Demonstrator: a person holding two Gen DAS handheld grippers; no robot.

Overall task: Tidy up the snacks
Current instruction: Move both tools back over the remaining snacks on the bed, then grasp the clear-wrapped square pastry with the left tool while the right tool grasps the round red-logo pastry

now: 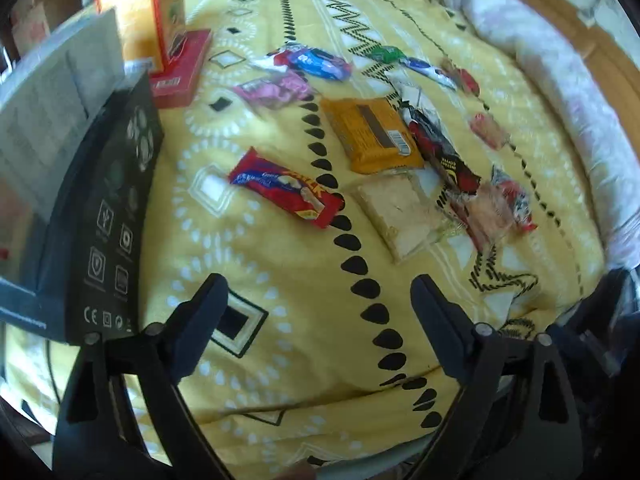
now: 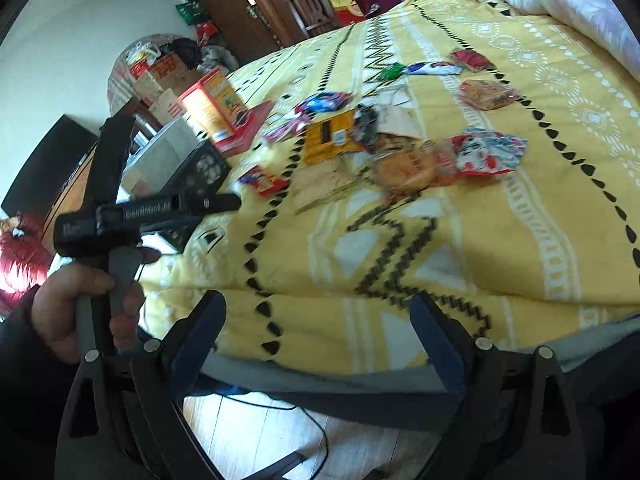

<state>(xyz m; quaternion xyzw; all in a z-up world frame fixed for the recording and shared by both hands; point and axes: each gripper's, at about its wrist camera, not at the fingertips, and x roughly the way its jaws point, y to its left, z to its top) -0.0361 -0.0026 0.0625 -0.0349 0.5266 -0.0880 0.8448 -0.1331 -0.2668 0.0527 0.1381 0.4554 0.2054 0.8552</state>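
Note:
Several wrapped snacks lie scattered on a yellow patterned bedspread [image 1: 280, 340]. Closest in the left wrist view are a red bar [image 1: 286, 188], an orange pack [image 1: 372, 132], a pale wafer in clear wrap [image 1: 400, 212] and a dark red sachet [image 1: 444, 152]. My left gripper [image 1: 318, 292] hangs open above bare bedspread, short of the red bar, with nothing between its fingers. My right gripper [image 2: 318, 308] is open and empty over the bed's near edge, with the orange pack [image 2: 328, 138] and a round biscuit pack [image 2: 406, 168] well ahead. A hand [image 2: 80, 304] holds the left gripper's handle at the left.
A black box [image 1: 108, 232], a grey box [image 1: 52, 112], an upright orange carton [image 1: 140, 20] and a flat red box [image 1: 180, 68] stand along the bed's left side. A white quilt [image 1: 560, 80] lies bunched at the right. Wooden floor [image 2: 260, 432] with a cable shows below the bed edge.

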